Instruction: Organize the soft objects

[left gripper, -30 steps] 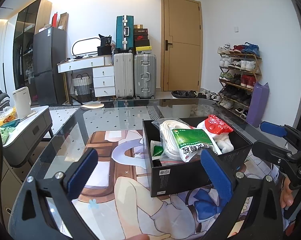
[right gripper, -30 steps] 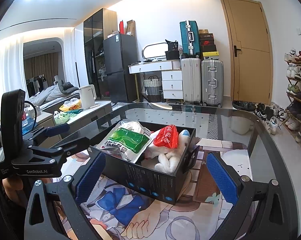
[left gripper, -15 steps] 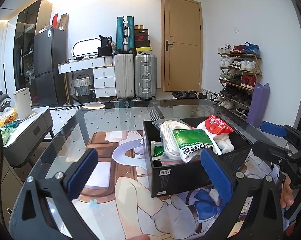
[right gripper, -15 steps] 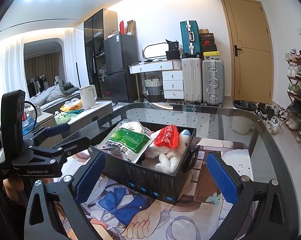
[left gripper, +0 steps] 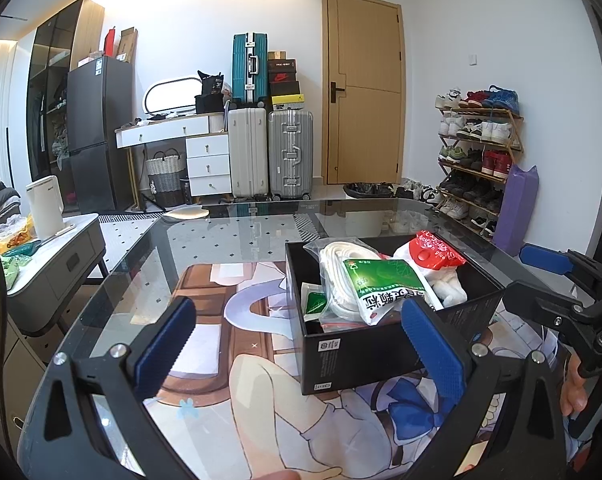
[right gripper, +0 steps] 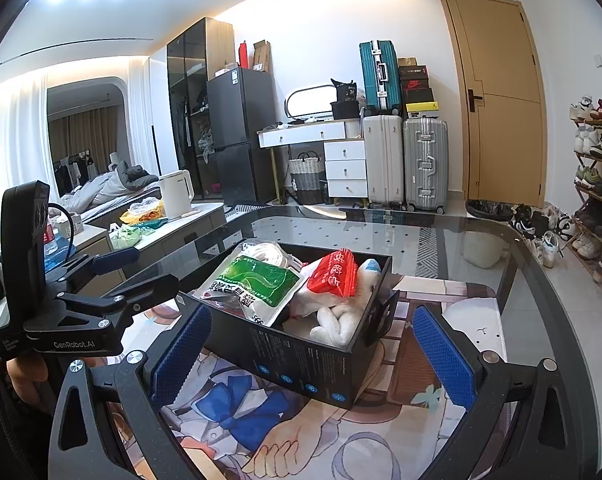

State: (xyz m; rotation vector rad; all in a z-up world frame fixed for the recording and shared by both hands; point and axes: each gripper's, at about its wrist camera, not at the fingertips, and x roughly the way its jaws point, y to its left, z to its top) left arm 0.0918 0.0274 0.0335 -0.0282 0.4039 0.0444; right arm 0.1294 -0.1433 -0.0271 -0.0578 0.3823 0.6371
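A black box (left gripper: 365,350) (right gripper: 297,364) stands on the printed mat on the glass table. It holds a green-and-white packet (left gripper: 385,288) (right gripper: 261,284), a red bag (left gripper: 433,250) (right gripper: 335,274), a white coiled strap (left gripper: 335,276) and a white plush toy (right gripper: 339,322). My left gripper (left gripper: 301,344) is open and empty, held just before the box's near wall. My right gripper (right gripper: 309,352) is open and empty, its jaws either side of the box's near corner. Each gripper shows in the other's view: the right one (left gripper: 561,296), the left one (right gripper: 113,280).
The glass table (left gripper: 229,236) carries a printed mat (left gripper: 237,360). A low cabinet with a white kettle (left gripper: 45,208) stands to the left. Suitcases (left gripper: 289,152), a dresser, a door and a shoe rack (left gripper: 477,152) are beyond the table.
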